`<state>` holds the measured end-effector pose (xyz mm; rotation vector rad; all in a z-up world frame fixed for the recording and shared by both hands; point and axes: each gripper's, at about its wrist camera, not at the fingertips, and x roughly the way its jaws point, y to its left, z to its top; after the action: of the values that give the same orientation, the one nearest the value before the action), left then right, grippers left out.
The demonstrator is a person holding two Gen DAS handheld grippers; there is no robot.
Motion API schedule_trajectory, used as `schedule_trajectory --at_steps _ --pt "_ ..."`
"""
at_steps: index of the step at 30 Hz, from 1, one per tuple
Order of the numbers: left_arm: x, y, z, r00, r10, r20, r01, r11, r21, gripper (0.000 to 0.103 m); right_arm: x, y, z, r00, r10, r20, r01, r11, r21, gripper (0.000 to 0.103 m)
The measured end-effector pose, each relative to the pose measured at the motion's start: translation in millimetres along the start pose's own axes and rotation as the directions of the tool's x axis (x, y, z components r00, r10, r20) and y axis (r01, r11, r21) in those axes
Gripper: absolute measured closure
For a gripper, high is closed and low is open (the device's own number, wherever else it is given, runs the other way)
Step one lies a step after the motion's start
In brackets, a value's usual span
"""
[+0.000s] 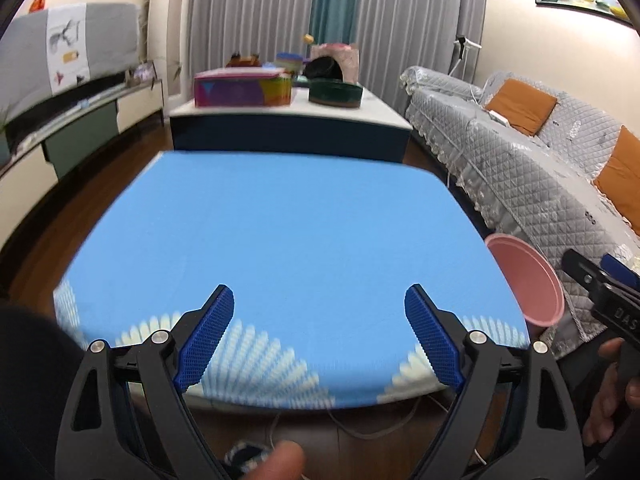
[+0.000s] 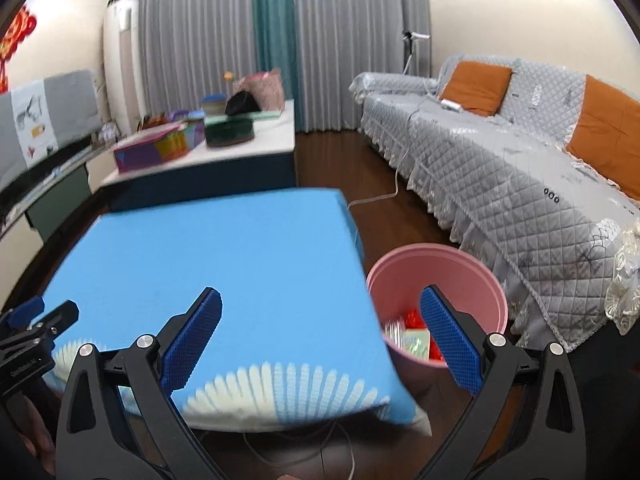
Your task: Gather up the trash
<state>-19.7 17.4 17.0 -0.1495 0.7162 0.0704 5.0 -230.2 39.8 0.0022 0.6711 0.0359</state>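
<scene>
Both grippers hang over the near edge of a low table (image 1: 280, 220) covered in a bright blue cloth with a pale fan-shaped print along its front. The left gripper (image 1: 319, 334) stands with its blue ribbed pads spread wide and nothing between them, only the blue cloth showing in the gap. The right gripper (image 2: 320, 338) is likewise spread wide and empty; its left pad lies over the cloth, while its right pad shows in front of the pink bin (image 2: 472, 268). That bin stands on the dark wooden floor just beside the right side of the table, between the table and a sofa (image 2: 520, 184) draped in a grey quilted cover with orange cushions. Inside the bin lies the collected trash (image 2: 414, 334): something red, a pale greenish wrapper and a whitish crinkled piece, too blurred to name further. In the left wrist view the same bin shows at the right edge of the table, with the right gripper and the hand (image 1: 608, 396) holding it just beyond. Farther back stands a second, white-topped table (image 1: 288, 110) carrying colourful boxes and a dark green round tin.
</scene>
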Motion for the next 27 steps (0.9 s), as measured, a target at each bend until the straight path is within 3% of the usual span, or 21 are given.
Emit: schedule_trajectory --at_steps 8,27 --pt "-0.6 4.3 -5.3 1.000 0.006 0.004 -0.006 1.000 -0.015 0.018 -2.4 22.0 -19.7 0.999 0.033 -0.028 -0.035 0.997 -0.072 0.005" --pt "6.4 -2.9 -12.5 1.000 0.005 -0.025 -0.005 1.000 0.003 0.018 0.7 17.3 -22.2 0.999 0.018 -0.048 -0.020 0.999 -0.044 0.005"
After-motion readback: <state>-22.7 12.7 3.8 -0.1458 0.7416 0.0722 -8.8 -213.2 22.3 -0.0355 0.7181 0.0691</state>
